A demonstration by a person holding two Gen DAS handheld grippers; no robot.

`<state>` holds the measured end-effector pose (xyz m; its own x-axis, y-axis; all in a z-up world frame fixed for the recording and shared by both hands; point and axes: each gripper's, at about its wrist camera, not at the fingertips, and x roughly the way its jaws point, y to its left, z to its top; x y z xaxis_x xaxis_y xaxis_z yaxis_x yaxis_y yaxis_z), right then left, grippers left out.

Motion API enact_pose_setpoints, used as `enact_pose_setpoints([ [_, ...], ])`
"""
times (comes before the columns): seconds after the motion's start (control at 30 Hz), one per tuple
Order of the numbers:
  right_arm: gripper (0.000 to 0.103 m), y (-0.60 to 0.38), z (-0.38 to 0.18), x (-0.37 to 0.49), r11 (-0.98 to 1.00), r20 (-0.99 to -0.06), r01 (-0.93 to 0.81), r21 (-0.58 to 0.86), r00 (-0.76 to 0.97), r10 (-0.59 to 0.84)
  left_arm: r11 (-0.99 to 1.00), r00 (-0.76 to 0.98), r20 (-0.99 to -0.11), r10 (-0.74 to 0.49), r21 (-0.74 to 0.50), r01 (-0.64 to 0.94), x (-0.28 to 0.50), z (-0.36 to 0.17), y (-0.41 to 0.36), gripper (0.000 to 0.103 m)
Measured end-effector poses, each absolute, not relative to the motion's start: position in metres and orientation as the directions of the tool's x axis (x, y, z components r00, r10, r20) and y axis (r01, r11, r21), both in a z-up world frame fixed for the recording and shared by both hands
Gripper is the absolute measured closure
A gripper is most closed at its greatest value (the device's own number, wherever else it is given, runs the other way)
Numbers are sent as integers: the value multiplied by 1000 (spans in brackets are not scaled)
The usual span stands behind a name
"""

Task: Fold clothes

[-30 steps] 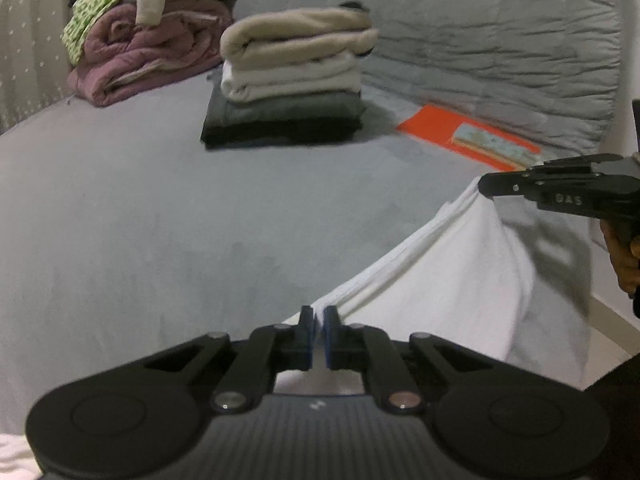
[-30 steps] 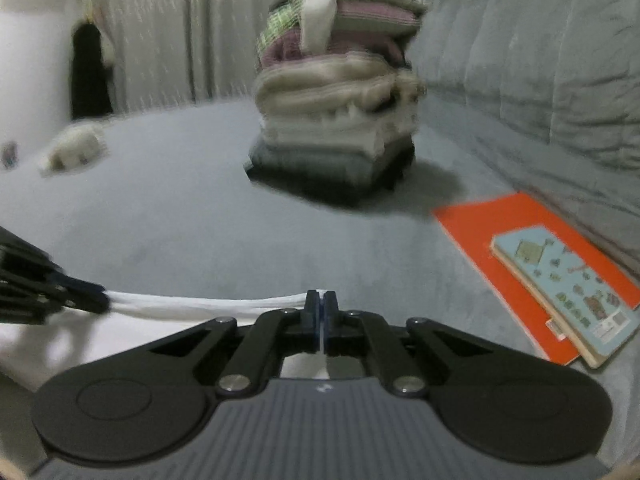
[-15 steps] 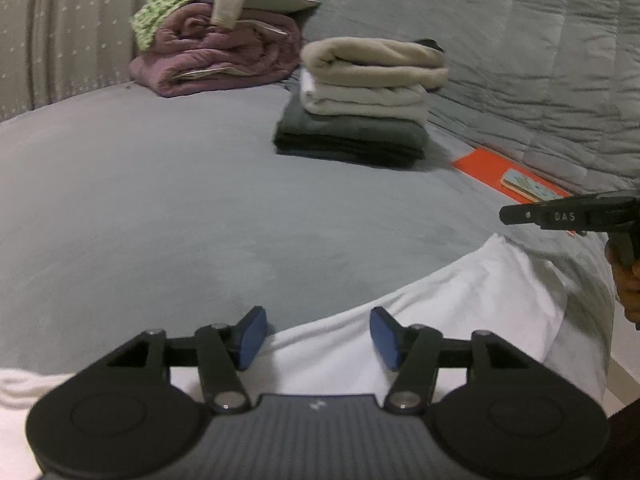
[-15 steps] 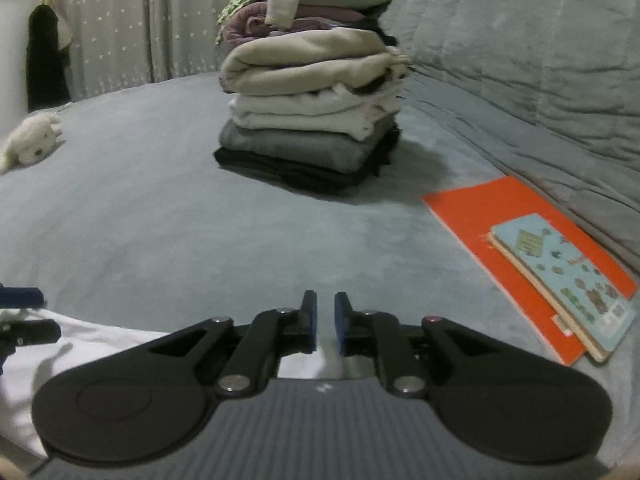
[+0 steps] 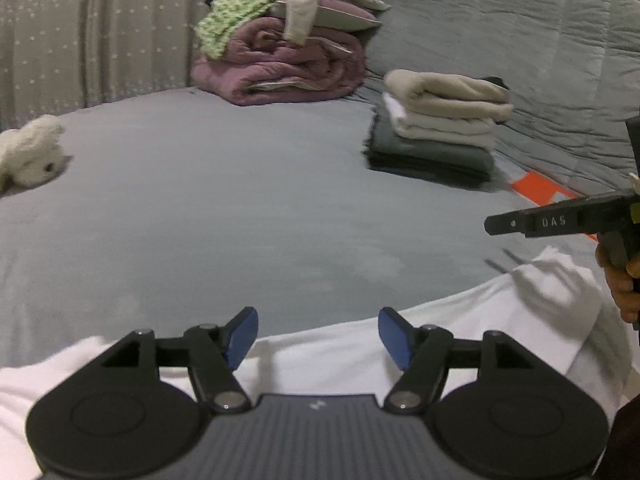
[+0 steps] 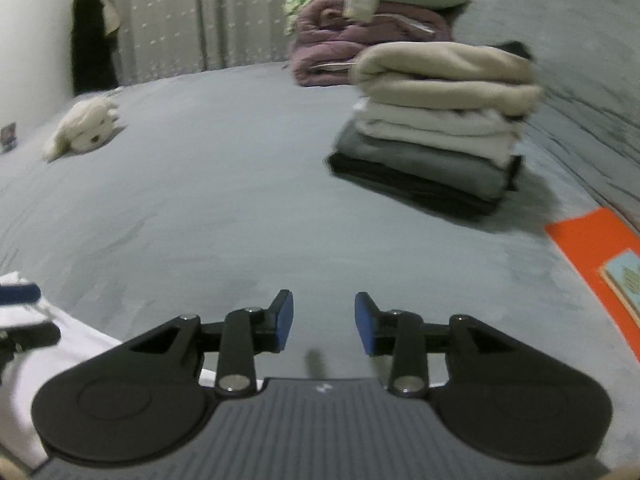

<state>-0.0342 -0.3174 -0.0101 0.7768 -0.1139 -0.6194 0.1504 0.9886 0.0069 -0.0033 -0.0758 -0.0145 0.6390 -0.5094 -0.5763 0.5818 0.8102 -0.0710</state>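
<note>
Across the grey bed (image 5: 248,216), a white garment (image 5: 460,332) is spread at the 6 o'clock edge. Left gripper (image 5: 318,334) fingers are opening wide above it, nothing pinched. Right gripper (image 6: 324,322) fingers are opening, empty, over bare bedding. A stack of folded clothes (image 6: 436,128) is seen at 1 o'clock.

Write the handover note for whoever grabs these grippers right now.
Left gripper: jaws opening, nothing between them, above the white garment.
Right gripper: jaws opening, empty, over bare gray bed cover.
Garment lies released along the bed's near edge.
Done: folded stack stands further back.
Left: whether the white garment needs more folds cannot be told; then move it to the stack.
</note>
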Motion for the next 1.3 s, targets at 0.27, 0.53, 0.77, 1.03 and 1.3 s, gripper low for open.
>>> enact_pose_setpoints([
  [0.27, 64, -274, -18, -5, 998, -646, 60, 14, 762, -37, 855, 676, -582, -452, -67, 514, 3, -17, -25, 31],
  [0.53, 63, -233, -22, 15, 993, -658, -67, 93, 744, 112, 889, 692, -597, -406, -84, 450, 4, -22, 12, 31],
  [0.77, 63, -203, -22, 30, 910, -621, -273, 311, 667, 412, 906, 694, -613, -378, -90, 415, 0, -26, 43, 31],
  [1.03, 63, -159, -26, 34, 805, -585, -476, 354, 559, 588, 900, 685, -625, -375, -69, 429, -8, -33, 56, 31],
  [1.3, 63, -143, -37, 36, 765, -609, -529, 366, 485, 627, 885, 693, -616, -375, -15, 465, -21, -42, 59, 31],
])
